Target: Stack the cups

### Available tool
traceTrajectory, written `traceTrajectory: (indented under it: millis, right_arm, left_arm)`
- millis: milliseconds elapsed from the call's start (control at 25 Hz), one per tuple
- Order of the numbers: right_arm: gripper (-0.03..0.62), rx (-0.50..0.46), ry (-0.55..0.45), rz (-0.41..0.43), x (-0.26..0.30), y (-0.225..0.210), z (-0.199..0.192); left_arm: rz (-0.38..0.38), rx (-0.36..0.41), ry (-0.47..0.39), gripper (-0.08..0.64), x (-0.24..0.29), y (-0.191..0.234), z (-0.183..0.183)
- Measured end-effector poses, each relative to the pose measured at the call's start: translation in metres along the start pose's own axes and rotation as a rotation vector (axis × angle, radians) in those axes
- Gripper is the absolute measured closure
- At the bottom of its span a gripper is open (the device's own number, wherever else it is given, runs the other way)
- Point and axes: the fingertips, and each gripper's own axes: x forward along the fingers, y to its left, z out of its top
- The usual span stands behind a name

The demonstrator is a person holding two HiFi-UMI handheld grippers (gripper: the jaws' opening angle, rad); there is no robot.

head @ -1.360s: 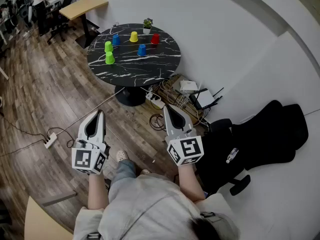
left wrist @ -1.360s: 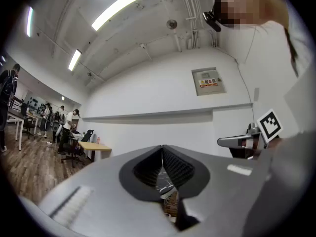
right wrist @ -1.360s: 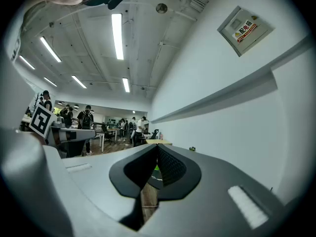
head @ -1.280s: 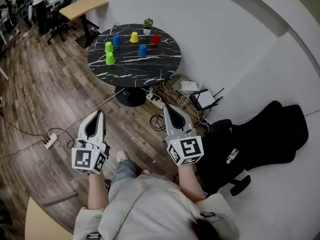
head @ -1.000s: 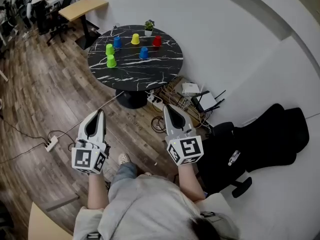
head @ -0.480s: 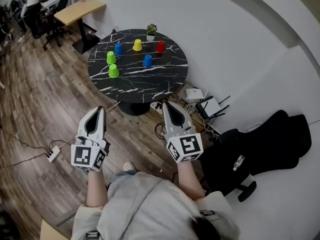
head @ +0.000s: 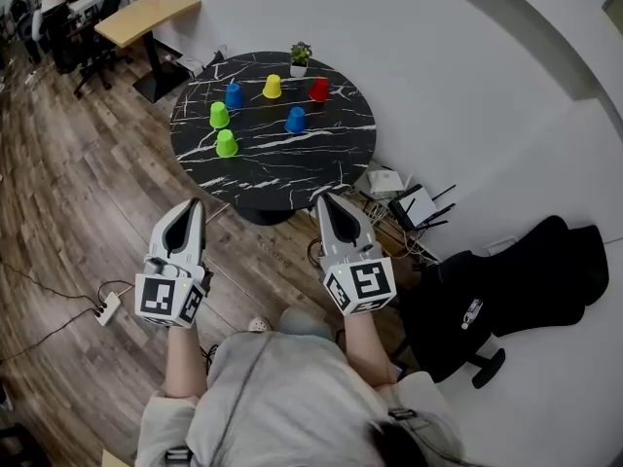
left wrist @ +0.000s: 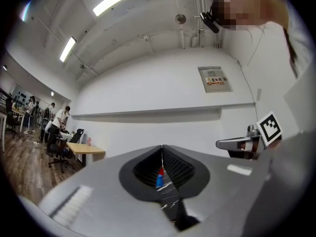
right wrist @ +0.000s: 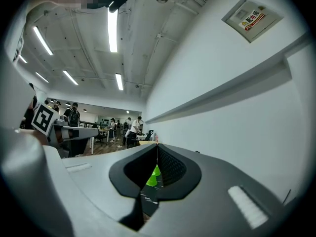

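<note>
The left tool (head: 194, 205) and right tool (head: 327, 200) are both closed, gripping nothing, side by side over the wooden floor (head: 78, 222); beyond their tips, well apart, the round marble worktop (head: 282, 168) carries six unstacked cups: near green cup (head: 227, 143), near blue cup (head: 295, 120), far green cup (head: 219, 115), far blue cup (head: 234, 95), red cup (head: 319, 89), yellow cup (head: 273, 87).

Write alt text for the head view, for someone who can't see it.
A person holds the left gripper and right gripper, both shut and empty, short of a round black table. On it stand six unstacked cups: two green cups, two blue cups, a yellow cup, a red cup, plus a small plant.
</note>
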Motion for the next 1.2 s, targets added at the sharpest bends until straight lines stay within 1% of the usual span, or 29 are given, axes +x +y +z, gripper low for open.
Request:
traceTrajectory:
  millis: [240,440,640,880,1040,1200]
  right_arm:
    - [0.588,0.003,0.021,-0.018,0.027,-0.011,-0.009]
    - [0.588,0.003,0.016,-0.017,0.067,-0.029,-0.013]
    - [0.588,-0.008,0.000,0.014,0.123,-0.052,-0.010]
    - [0.588,-0.019,-0.007,0.060,0.194,-0.089,-0.002]
    - [0.588,-0.011,0.032,0.098,0.238,-0.110,-0.014]
    - [0.588,0.005,0.116,0.140,0.277,-0.126,-0.042]
  left_arm:
    - [-0.013,-0.033,0.012,0.502,0.026,0.020,-0.016]
    - [-0.011,-0.033,0.015,0.500,0.059,0.039,-0.026]
    - [0.022,-0.030,0.005,0.502,0.106,0.068,-0.025]
    - [0.056,-0.022,-0.014,0.500,0.168,0.092,-0.023]
    - [0.083,-0.014,-0.008,0.500,0.203,0.105,-0.027]
    - [0.117,-0.013,0.013,0.500,0.229,0.118,-0.037]
